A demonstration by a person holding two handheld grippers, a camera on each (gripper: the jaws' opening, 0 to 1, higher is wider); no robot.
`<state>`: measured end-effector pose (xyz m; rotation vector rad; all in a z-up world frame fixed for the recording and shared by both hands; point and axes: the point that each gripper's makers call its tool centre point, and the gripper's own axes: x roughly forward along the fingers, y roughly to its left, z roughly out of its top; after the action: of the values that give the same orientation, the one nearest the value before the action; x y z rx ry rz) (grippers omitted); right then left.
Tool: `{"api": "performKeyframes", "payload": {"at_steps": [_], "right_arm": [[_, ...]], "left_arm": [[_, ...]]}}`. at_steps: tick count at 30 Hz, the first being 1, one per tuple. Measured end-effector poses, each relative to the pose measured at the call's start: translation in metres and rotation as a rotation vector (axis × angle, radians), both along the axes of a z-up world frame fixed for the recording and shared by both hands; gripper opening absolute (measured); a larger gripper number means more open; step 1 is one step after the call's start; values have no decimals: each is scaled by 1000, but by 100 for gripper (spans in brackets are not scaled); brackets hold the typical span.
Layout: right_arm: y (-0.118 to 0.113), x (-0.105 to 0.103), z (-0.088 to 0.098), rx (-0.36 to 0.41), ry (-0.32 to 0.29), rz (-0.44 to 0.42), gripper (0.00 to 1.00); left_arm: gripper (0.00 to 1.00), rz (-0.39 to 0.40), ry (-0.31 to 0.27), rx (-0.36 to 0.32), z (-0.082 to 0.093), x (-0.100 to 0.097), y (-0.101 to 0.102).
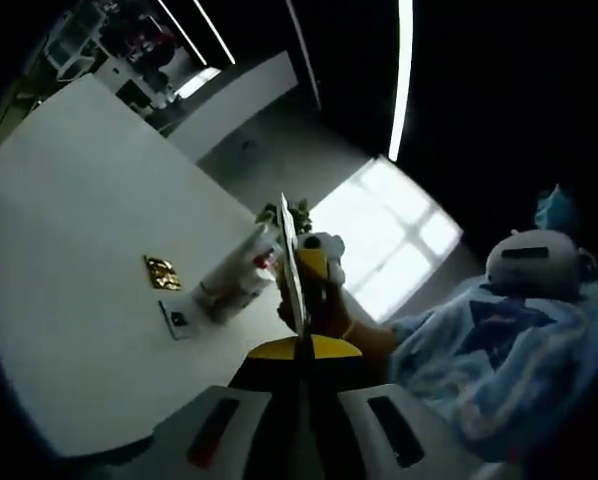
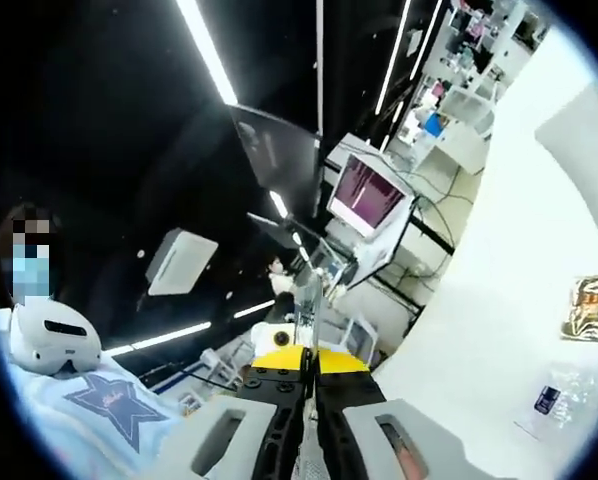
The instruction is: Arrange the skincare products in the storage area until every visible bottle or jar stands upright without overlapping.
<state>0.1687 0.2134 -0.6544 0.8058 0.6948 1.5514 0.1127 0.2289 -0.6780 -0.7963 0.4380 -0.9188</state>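
1. My read of the step: neither tool is on the products yet, and both are tipped away from the table. So the job in hand is to bring them back over the table and line up on one bottle.
2. To do it well, level the left gripper first. Approach the bottle from its side and close on the body, not the cap, so it stands straight when let go.
3. The products lie in a small cluster on the white table: a pale bottle lying tilted, a gold packet at its 9 o'clock, and a small dark-labelled item at its 7 o'clock. Their exact contact is too small to judge.
4. In the right gripper view the gold packet sits at 3 o'clock, with a clear item at 4 o'clock.
5. The left gripper's jaws are pressed together, with nothing between them.
6. The right gripper is likewise closed and empty, pointing off the table towards a monitor.
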Motion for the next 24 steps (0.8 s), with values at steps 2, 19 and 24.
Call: {"api": "performKeyframes", "payload": {"at_steps": [2, 19, 24], "right_arm": [[0, -1, -1, -4, 4, 7, 0], [-3, 11, -1, -3, -2, -70, 0], [-4, 9, 3, 27, 47, -53, 0]], "left_arm": [[0, -3, 9, 4, -2, 0, 0], [0, -46, 40, 6, -6, -5, -4], [0, -32, 43, 13, -9, -7, -1]]}}
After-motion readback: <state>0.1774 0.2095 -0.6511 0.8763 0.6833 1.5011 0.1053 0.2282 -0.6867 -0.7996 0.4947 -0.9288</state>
